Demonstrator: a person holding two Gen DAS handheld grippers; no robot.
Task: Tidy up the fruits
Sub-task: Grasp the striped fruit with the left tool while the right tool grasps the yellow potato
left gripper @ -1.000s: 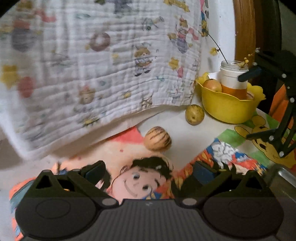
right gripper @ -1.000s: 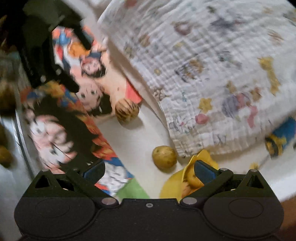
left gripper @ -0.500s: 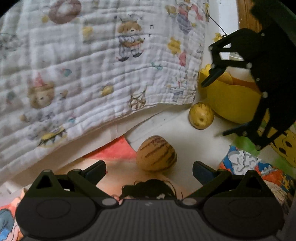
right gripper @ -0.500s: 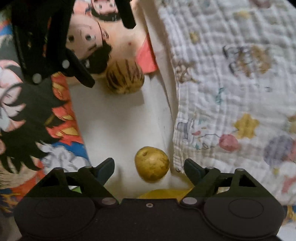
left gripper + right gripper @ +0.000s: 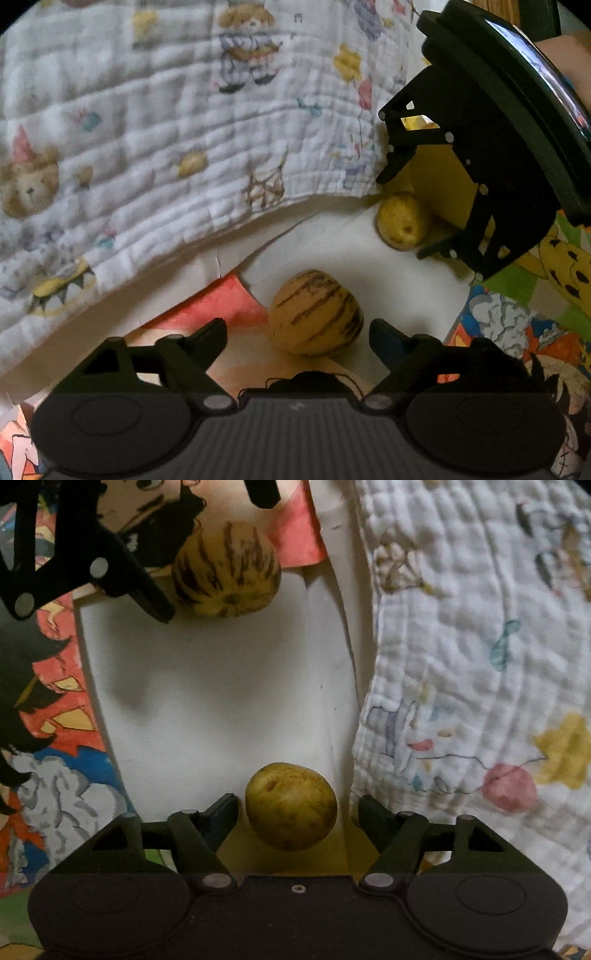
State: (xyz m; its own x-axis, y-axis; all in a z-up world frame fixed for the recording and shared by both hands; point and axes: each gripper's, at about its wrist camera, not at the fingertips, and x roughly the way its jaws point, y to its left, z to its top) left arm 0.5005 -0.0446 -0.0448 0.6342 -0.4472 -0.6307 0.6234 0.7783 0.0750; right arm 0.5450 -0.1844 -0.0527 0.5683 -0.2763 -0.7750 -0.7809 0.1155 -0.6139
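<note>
- In the left wrist view, the left gripper (image 5: 297, 332) fills the bottom edge, and the striped fruit (image 5: 315, 312) sits between its fingertips at lower centre. The jaws are closing but the pads do not appear to touch the skin yet, so nothing is held. Straddling the fruit this way lines it up for a side pinch.
- In the right wrist view, the right gripper (image 5: 297, 812) frames the plain yellow fruit (image 5: 291, 805) at lower centre in the same way. Its jaws are closing too, and a thin gap still shows on each side, so this gripper holds nothing either.
- Both fruits rest on a bare white patch of the bench (image 5: 221, 686), apart from each other, which leaves each gripper room to work.
- Further off, right of centre in the left view, the yellow bowl (image 5: 436, 184) stands touching or just beside the plain fruit, half hidden by the right gripper. It is probably where the fruit belongs.
- A printed quilted cloth (image 5: 166, 110) covers the upper left and overhangs the bench edge, just beside the plain fruit, so a closing finger could snag it.
</note>
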